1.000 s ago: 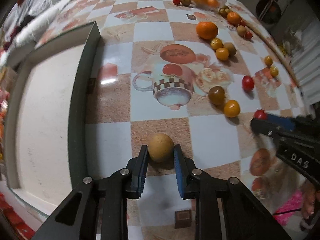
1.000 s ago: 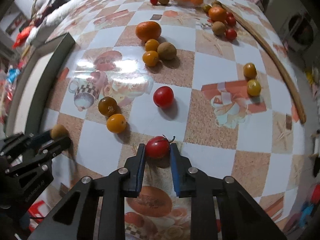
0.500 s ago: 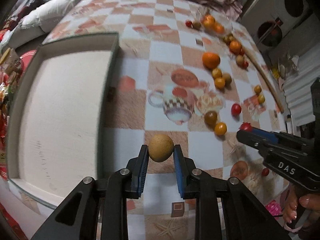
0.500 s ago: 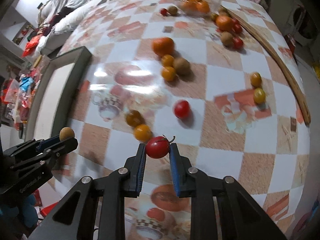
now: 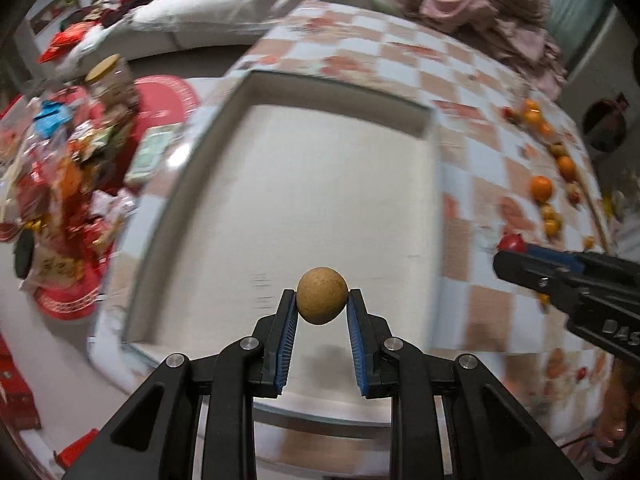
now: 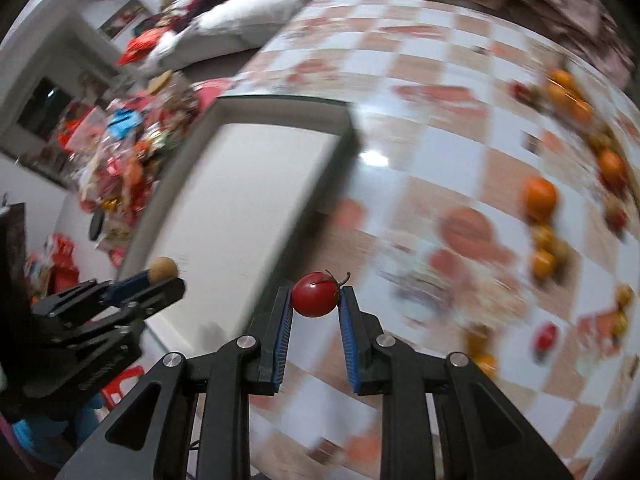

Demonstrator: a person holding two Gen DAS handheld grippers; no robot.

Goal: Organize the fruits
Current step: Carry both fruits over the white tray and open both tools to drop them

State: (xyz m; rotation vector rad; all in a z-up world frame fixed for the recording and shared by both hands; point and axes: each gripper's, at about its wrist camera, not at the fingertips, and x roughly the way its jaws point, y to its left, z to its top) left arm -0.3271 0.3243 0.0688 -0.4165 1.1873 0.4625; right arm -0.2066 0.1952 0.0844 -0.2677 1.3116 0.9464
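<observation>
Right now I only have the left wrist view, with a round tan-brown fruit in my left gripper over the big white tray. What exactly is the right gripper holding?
Observer: The right gripper is clamped on a small red tomato with a curled dark stem.
Operator: Is that tomato over the tray yet?
Observer: Not quite. In the right wrist view it hangs just beside the grey rim of the white tray, over the checkered tablecloth.
Operator: Anything already in the tray near that side?
Observer: No fruit shows on the tray floor there, only the shadow of the left gripper and its tan-brown fruit.
</observation>
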